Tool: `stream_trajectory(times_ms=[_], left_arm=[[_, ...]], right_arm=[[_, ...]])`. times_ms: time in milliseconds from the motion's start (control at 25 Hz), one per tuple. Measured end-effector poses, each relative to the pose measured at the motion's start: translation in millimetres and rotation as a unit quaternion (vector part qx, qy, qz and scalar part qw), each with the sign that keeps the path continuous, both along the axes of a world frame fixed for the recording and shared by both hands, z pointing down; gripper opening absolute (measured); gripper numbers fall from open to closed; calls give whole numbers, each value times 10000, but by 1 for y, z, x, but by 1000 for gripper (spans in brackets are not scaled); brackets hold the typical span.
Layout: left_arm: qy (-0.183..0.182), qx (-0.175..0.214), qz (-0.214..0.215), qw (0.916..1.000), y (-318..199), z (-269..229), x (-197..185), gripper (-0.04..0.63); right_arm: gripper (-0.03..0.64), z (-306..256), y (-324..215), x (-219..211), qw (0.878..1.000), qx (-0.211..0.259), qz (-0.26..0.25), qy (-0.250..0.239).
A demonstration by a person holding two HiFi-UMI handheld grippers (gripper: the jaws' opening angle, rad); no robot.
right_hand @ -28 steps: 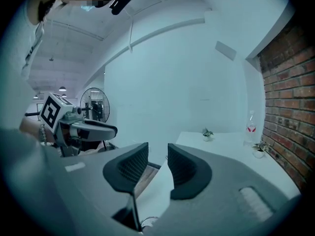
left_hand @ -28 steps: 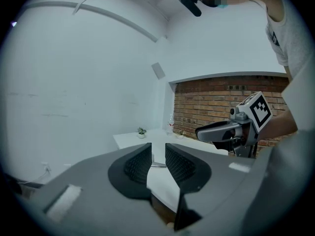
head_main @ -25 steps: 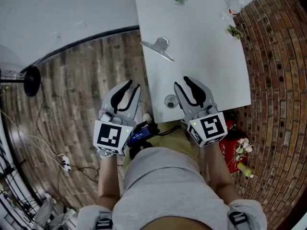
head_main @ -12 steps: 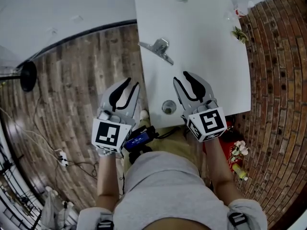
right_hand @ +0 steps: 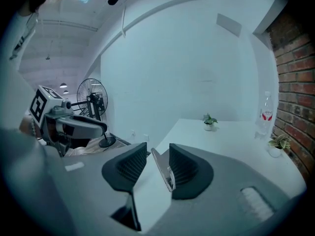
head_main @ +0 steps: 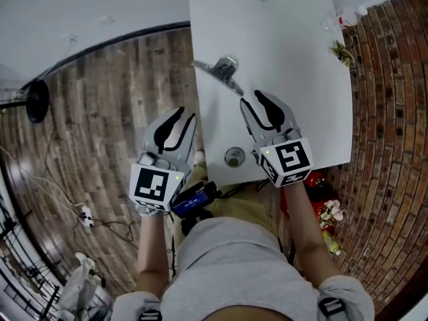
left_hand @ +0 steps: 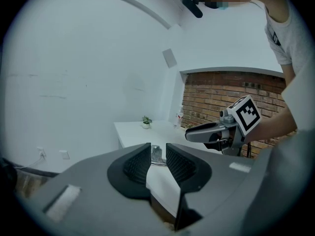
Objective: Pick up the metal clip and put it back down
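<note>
Metal clip (head_main: 219, 72): lies on white table (head_main: 294, 79) near its left edge, long axis slanting far-left to near-right. Right gripper (head_main: 253, 102): jaws apart, just been opening, clip just ahead, ungripped. Left gripper (head_main: 187, 118): released, empty, left of table.

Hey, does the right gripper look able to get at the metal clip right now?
Probably yes. The right gripper has just been opening its jaws, with nothing held between them. The metal clip lies just ahead of its tips on the white table, and nothing blocks the way.
</note>
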State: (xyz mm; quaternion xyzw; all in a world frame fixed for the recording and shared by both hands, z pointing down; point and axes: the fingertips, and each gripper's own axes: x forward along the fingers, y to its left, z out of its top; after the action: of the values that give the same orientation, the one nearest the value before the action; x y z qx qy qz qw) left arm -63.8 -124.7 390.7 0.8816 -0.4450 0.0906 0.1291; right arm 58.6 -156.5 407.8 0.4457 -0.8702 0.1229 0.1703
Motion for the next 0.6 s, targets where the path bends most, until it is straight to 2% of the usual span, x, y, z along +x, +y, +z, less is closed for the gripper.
stream_trajectory(times_ms=[440,600], left_arm=[[3,-158,-122,9998,-19,20,8,97],[-88,-353,-218,9991,-22,31,8,97]], right_arm=[[169,35,-39,-3,9995,-293,-130,-29],[170,49,-51,-5,9990,-419,-141,-79]])
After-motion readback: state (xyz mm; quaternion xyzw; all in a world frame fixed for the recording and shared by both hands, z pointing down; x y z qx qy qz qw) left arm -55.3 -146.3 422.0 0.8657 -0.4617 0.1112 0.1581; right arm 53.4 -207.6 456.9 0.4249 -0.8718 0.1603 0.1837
